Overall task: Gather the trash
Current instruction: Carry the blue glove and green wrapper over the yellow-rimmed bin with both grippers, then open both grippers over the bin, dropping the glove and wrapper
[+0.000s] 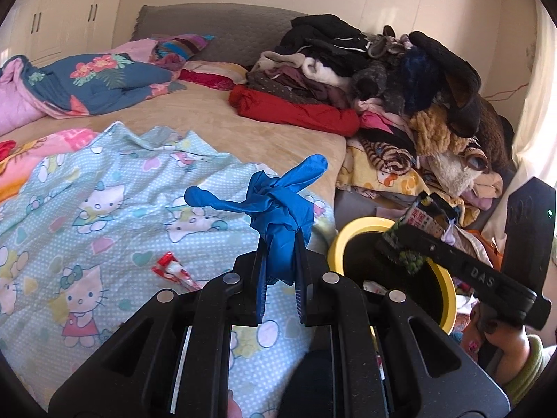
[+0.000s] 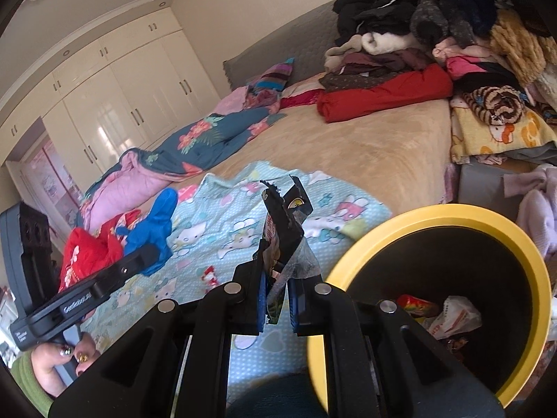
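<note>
Over the bed edge: bin sits right of both grippers. Right gripper, nearer, clamps wrapper; left gripper clamps blue glove. Candy wrapper, probably, lies on bed.

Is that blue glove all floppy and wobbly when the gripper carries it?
Probably yes. The blue glove is crumpled and knotted in the left gripper, so it looks soft and limp. Its puffed fingers stick out sideways, so it likely weighs very little. It may flop about, but it looks unlikely to break.
</note>
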`<state>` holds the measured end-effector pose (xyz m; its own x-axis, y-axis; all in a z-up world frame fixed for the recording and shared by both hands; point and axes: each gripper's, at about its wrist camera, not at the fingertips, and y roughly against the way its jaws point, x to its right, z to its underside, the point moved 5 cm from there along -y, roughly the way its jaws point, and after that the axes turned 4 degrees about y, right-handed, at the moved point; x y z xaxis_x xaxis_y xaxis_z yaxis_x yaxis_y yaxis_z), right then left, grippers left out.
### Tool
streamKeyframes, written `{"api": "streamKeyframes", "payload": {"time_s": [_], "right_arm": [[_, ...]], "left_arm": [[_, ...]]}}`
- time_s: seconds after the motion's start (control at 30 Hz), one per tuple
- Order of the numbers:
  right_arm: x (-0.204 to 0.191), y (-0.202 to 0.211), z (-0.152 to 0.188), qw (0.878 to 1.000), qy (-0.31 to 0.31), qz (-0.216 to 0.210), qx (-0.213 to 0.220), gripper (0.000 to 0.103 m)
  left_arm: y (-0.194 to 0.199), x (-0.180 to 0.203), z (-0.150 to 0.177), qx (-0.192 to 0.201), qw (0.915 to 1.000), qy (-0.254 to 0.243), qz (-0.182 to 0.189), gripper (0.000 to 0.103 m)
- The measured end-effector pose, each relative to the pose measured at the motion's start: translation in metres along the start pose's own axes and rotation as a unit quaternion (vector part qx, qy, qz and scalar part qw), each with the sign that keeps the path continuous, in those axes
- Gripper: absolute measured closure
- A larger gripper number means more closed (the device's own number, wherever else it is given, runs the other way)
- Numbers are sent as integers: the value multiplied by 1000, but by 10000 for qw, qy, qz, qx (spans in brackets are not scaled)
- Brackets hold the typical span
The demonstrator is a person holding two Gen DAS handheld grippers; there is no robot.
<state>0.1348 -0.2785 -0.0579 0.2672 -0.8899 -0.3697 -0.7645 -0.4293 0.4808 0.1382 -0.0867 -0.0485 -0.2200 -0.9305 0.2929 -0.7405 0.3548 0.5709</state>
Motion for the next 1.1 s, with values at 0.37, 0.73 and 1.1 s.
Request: {"api": "streamKeyframes", "payload": {"time_s": [0.37,0.73,1.1], "right_arm": [[45,8,0,9987,-270,433,46,93],[85,17,3,9953,-558,790,56,93],[124,23,13,9902,-903,1066,-59,93]], "left_arm": [[-11,34,15,-197,9991,-256,275,95],[-25,66,34,-483,9961,-499,540,95],[-51,102,57,-847,9897,-855,781,95]]}}
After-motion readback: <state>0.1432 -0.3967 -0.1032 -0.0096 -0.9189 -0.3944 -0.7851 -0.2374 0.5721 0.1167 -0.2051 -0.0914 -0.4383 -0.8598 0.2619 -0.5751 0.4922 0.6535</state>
